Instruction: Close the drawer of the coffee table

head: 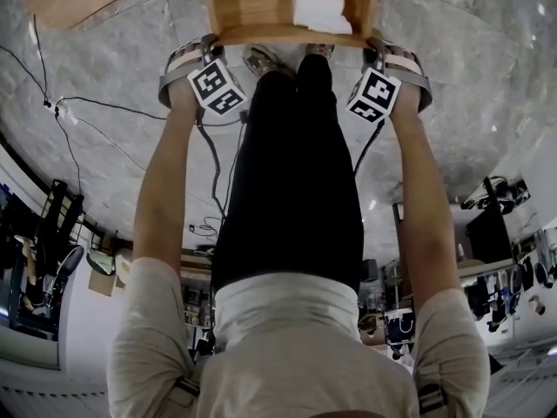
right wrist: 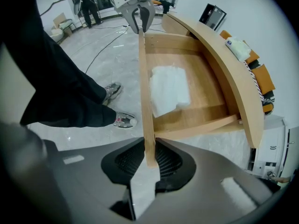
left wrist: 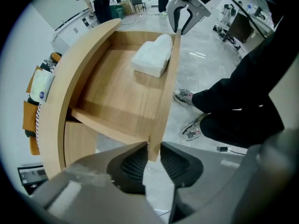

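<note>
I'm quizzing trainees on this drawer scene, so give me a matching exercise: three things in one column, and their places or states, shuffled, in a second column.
Things
1. white folded cloth
2. drawer front
3. shoes

Places or states
a. standing on the grey floor
b. gripped near one end by the left tongs and near the other by the right tongs
c. lying inside the open drawer

Right pairs: 1-c, 2-b, 3-a.
</note>
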`<state>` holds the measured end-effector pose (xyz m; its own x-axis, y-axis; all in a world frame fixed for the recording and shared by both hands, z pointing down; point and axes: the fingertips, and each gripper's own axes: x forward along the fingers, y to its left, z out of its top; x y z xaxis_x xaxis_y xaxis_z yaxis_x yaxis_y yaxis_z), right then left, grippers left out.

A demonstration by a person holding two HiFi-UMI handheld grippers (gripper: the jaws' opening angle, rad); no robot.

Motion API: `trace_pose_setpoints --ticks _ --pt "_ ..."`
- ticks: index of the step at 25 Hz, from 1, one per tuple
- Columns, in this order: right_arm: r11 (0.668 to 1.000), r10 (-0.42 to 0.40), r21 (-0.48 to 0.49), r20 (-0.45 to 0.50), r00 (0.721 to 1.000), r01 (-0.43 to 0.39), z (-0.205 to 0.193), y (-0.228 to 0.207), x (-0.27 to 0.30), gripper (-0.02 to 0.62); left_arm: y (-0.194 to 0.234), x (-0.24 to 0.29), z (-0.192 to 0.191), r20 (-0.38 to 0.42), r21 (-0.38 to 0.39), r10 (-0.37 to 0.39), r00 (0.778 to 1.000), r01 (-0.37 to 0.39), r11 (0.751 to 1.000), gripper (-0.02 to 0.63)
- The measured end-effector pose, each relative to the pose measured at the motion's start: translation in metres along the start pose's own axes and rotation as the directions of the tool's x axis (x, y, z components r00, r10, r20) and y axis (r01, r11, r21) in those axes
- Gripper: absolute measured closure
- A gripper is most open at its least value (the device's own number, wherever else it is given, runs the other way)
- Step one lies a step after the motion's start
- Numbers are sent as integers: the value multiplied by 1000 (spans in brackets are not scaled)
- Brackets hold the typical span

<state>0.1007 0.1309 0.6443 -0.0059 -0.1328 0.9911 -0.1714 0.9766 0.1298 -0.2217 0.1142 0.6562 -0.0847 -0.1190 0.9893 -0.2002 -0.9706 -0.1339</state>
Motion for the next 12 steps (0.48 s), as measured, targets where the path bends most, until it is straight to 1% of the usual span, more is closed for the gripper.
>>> trace_pose_setpoints --ticks 4,7,12 --pt "999 34 -17 25 999 -33 0 -5 -5 518 5 -7 2 1 -8 -8 1000 8 1000 495" --pt "997 56 -54 38 998 -54 -2 -7 -10 520 2 -11 3 -7 -21 -17 1000 17 1000 494" --pt "994 63 -89 38 997 -59 -5 -23 -13 522 3 -15 7 3 -53 -28 1000 28 998 494"
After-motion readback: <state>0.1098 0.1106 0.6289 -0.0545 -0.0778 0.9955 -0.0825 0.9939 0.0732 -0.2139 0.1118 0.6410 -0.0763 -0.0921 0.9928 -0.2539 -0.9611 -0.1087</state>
